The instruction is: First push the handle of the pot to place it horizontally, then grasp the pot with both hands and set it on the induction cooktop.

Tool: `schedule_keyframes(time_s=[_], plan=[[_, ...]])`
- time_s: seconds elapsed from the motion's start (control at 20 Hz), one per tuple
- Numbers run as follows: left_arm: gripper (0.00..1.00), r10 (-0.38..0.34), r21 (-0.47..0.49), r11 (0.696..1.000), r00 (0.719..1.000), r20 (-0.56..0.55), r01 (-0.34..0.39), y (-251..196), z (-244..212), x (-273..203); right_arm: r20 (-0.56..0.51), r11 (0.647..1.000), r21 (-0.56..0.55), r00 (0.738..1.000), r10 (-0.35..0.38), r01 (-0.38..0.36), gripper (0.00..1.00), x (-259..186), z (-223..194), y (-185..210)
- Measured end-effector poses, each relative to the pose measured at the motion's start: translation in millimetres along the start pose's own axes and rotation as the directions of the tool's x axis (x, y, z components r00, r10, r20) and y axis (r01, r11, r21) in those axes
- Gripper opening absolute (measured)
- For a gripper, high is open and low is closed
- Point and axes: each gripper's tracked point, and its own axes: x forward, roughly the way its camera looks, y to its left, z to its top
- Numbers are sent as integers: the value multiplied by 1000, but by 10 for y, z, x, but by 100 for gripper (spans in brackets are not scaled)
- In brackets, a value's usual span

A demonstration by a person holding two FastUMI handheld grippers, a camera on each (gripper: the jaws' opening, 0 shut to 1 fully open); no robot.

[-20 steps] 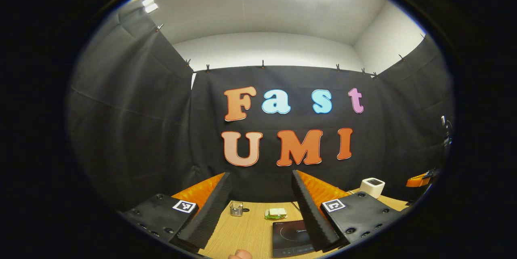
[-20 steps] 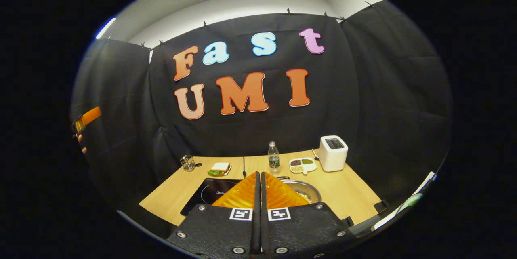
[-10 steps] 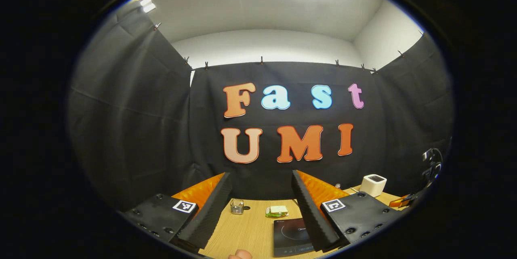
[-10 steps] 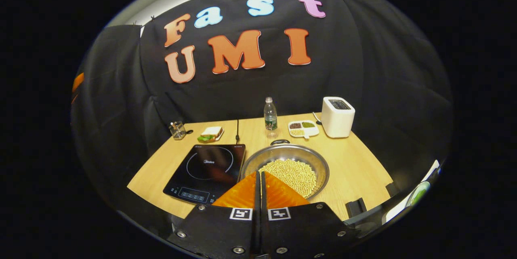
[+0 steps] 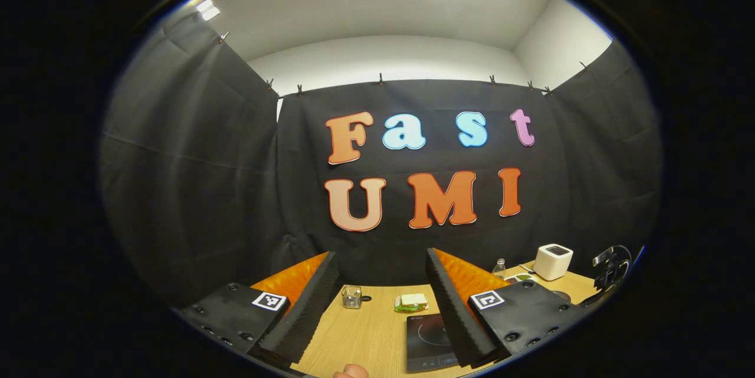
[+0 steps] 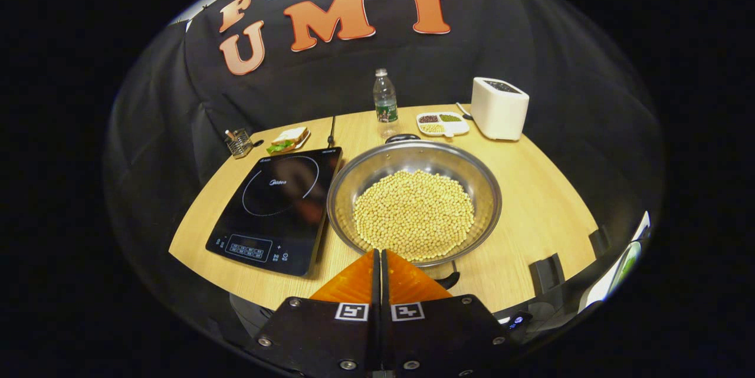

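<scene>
In the right gripper view a wide steel pot filled with pale beans stands on the wooden table, right of the black induction cooktop. One dark pot handle lies at the far rim, another at the near rim. My right gripper is shut and empty, its tips over the pot's near rim, just left of the near handle. My left gripper is open and empty, held high over the table's left part, with the cooktop partly behind its right finger.
A water bottle, a divided dish and a white toaster stand behind the pot. A sandwich and a small glass holder sit beyond the cooktop. A fingertip shows at the left gripper view's bottom edge.
The right gripper has tipped down and come closer to the pot, which now looms large just past its tips. It stays shut. The left gripper has shifted slightly and stays open.
</scene>
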Motion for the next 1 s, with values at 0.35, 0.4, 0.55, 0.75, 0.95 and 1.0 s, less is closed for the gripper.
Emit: schedule_keyframes(time_s=[0.35, 0.4, 0.55, 0.75, 0.95, 1.0], plan=[[99, 1, 20, 1000, 1000, 6, -1, 4, 11, 0, -103, 1000, -4, 995, 0, 0, 0, 329, -307, 59], [97, 5, 21, 1000, 1000, 11, -5, 20, 20, -15, -110, 1000, -5, 994, -12, 11, 0, 373, -327, 38], [99, 7, 19, 1000, 1000, 8, -7, 49, -18, -37, -133, 1000, 20, 991, -7, 10, 0, 426, -394, 49], [99, 15, 10, 1000, 1000, 4, -15, 84, -33, -12, -141, 999, 43, 990, -12, 18, 0, 401, -394, 2], [98, 3, 0, 1000, 1000, -13, -3, 49, -96, 1, -136, 996, 85, 990, -29, 40, 0, 380, -370, -146], [99, -1, -1, 1000, 1000, -15, 1, 43, -100, -1, -135, 995, 92, 990, -33, 46, 0, 384, -363, -198]])
